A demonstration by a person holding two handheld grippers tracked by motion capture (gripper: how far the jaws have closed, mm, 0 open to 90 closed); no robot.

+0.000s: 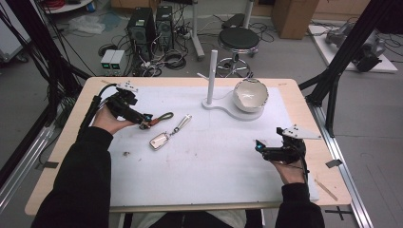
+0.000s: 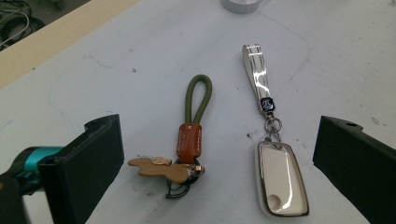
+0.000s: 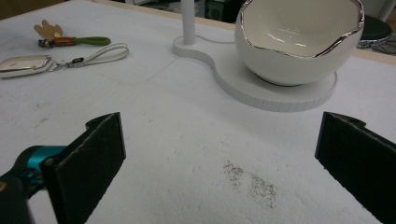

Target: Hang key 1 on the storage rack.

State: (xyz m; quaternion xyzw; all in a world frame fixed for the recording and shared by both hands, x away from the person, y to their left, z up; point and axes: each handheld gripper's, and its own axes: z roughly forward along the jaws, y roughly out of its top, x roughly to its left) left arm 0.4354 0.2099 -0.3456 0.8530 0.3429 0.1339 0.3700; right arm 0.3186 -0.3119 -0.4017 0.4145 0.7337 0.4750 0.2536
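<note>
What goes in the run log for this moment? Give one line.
left tool: open, at green-loop keychain | right tool: open, idle over mat | white key fob: on mat, untouched | bowl: on stand

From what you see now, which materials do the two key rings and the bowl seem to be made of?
The green key ring looks like a braided cord loop with a matte brown leather sleeve and a pale tag, perhaps wood. The white key fob looks like glossy plastic in a shiny metal frame, with a smooth, reflective strap. The bowl seems to be glazed ceramic: it has bright highlights and a mirror-like silver rim.
</note>
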